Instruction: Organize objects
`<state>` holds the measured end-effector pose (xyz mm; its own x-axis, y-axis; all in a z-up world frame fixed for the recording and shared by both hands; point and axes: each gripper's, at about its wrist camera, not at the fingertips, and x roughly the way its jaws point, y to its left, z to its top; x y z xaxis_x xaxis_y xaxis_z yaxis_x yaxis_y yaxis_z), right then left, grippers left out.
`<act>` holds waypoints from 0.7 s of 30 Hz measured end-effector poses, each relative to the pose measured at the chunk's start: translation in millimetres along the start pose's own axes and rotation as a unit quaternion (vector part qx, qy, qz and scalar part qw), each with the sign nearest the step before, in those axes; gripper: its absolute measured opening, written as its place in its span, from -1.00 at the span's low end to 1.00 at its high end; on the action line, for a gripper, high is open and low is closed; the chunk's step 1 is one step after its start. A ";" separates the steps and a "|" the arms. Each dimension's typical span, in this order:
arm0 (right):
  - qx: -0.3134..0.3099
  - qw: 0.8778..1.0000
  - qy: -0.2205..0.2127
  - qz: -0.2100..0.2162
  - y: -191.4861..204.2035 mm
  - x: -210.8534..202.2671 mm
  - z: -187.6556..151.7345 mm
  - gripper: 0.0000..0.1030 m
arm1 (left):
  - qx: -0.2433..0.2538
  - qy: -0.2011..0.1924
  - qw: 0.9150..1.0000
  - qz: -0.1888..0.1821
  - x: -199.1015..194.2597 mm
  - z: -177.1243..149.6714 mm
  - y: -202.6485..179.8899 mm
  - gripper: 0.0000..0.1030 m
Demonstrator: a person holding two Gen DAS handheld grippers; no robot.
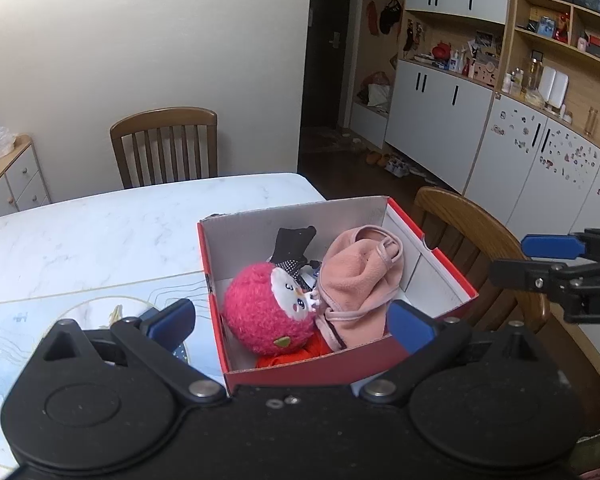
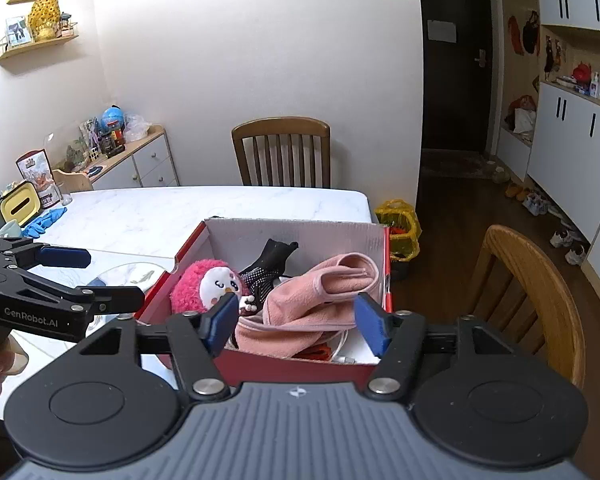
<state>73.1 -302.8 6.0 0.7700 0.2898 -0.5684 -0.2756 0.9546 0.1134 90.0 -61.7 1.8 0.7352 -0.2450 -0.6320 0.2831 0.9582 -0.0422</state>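
A red shoe box (image 1: 432,256) with white inner walls stands at the table's right edge. In it lie a pink plush toy (image 1: 268,312), a pink cloth (image 1: 360,276) and a black dotted glove (image 1: 294,240). My left gripper (image 1: 292,324) is open over the box's near left corner, with nothing between its pads. In the right wrist view the box (image 2: 300,236) holds the plush toy (image 2: 204,284), the glove (image 2: 272,260) and the pink cloth (image 2: 320,296). My right gripper (image 2: 296,320) stands open above that cloth, pads clear of it. Each gripper shows at the edge of the other's view: the right gripper (image 1: 516,260), the left gripper (image 2: 100,276).
The white marble table (image 1: 100,232) carries a printed mat (image 1: 40,320). Wooden chairs stand at the far side (image 2: 282,152) and right beside the box (image 2: 532,300). A yellow bag (image 2: 400,220) sits on the floor. Blue gloves (image 2: 44,218) and a yellow tissue box (image 2: 18,206) lie at the far left.
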 end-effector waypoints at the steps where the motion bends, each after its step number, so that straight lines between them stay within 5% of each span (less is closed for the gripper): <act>1: 0.003 1.000 -0.002 0.001 -0.1 -0.6 -1.0 0.46 | -0.002 0.000 1.000 0.001 0.0 -0.6 0.1 0.98; 9: 0.016 1.000 -0.024 0.010 3.0 -5.5 -6.3 0.82 | -0.020 0.005 1.000 0.008 5.2 -2.9 2.6 0.98; 21: 0.026 0.999 -0.033 0.019 0.3 -3.1 -8.6 0.98 | -0.026 0.021 0.999 0.002 18.8 -3.5 -0.1 0.98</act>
<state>65.6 -304.0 0.8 0.7967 0.3277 -0.5079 -0.2757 0.9448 0.1771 101.6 -65.9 -12.8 0.7097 -0.2369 -0.6635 0.2473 0.9656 -0.0801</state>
